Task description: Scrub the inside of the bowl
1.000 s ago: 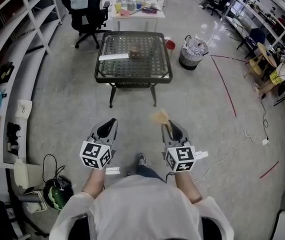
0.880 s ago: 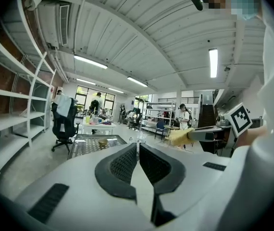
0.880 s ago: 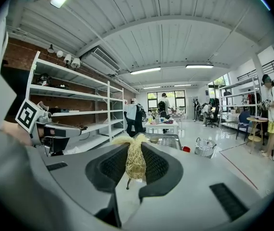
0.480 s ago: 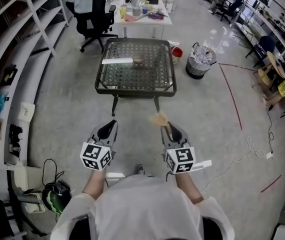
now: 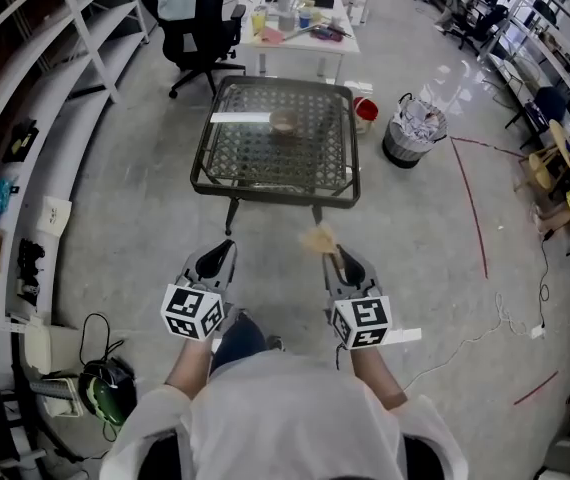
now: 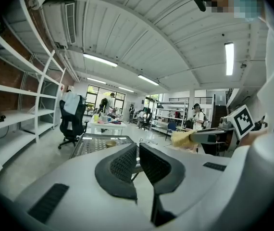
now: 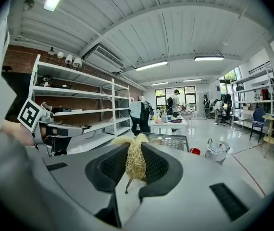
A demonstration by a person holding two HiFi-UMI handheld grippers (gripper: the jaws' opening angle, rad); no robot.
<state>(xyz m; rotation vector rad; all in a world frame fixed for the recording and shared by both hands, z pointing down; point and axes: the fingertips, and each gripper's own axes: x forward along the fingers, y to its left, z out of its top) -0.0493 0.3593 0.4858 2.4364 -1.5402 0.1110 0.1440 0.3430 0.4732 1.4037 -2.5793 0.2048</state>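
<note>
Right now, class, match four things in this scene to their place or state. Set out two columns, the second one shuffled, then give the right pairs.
Column 1
1. bowl
2. scrubber
3. left gripper
4. bin

Column 2
A. shut, nothing in it
B. on the floor, right of the table
C. on the table
D. between the right gripper's jaws

Pairs: 1-C; 2-D; 3-A; 4-B

Grey concrete floor [image 5: 115, 238], wire-top table [image 5: 275, 168]
</note>
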